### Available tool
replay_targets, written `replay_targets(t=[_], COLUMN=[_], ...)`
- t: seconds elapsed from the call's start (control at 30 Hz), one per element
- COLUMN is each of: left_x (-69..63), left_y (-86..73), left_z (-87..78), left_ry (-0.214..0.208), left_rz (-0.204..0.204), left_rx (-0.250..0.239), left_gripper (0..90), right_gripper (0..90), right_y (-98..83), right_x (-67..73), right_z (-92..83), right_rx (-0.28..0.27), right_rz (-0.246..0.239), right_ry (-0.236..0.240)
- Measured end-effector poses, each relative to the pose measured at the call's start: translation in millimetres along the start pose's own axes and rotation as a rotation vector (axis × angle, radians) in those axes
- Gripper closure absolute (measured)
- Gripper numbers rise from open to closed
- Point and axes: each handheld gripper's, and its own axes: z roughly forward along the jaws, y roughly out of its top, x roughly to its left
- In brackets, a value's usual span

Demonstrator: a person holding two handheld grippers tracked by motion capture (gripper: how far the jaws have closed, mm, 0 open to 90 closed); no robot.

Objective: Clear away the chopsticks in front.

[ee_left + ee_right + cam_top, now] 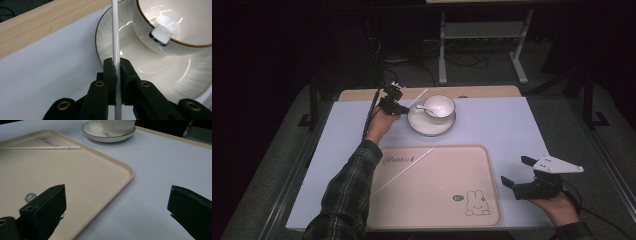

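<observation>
Risk first: the left gripper (117, 67) has its fingers (110, 72) clenched on a thin white chopstick (115, 30), and the grip sits low on the stick, so most of its length sticks out past the pads. A long smooth rod in a narrow pinch can pivot or slide out if the hand swings. The free end runs right alongside the round white saucer with a dark rim (110, 37) and the white ribbed bowl with a brown rim (175, 22) standing on it. A sideways sweep could knock the bowl or the white ceramic spoon (162, 32) resting inside it. Safer, I'd say, is to clear the crockery before travelling.

A second white chopstick (404, 170) lies diagonally on the beige plastic tray with a rabbit print (472, 165). The likely drop spot is beside it, so a careless release could roll either stick off the tray.

Pose: the left forearm in a plaid sleeve (347, 195) reaches far forward across the light blue counter (512, 125), with the left gripper (393, 102) just left of the saucer (432, 127). The right gripper (523, 175) rests near the tray's right edge, fingers (45, 207) released and wide apart, holding nothing.
</observation>
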Motion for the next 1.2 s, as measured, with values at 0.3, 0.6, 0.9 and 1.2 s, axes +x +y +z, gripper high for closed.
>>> replay_targets(t=[0.3, 0.6, 0.9, 1.2], left_x=[6.8, -5.1, -32.8, -72.2], left_y=[-34.5, -80.8, -118.8, -139.2], left_z=[-38.1, -71.7, -91.9, -96.6], left_ry=[-0.005, -0.022, -0.027, -0.110], left_rz=[-0.026, -0.031, -0.022, 0.005], left_rx=[0.003, -0.001, -0.031, -0.036], left_gripper=[84.3, 84.3, 84.4, 84.4], right_gripper=[1.3, 1.3, 1.3, 1.3], right_y=[0.1, 0.6, 0.9, 1.1], right_x=[0.6, 1.6, 1.8, 2.1], right_z=[0.4, 2.0, 1.9, 2.1], right_rx=[0.000, 0.004, 0.002, 0.003], right_rz=[0.001, -0.003, -0.006, -0.010], right_ry=[-0.001, -0.002, -0.003, -0.002])
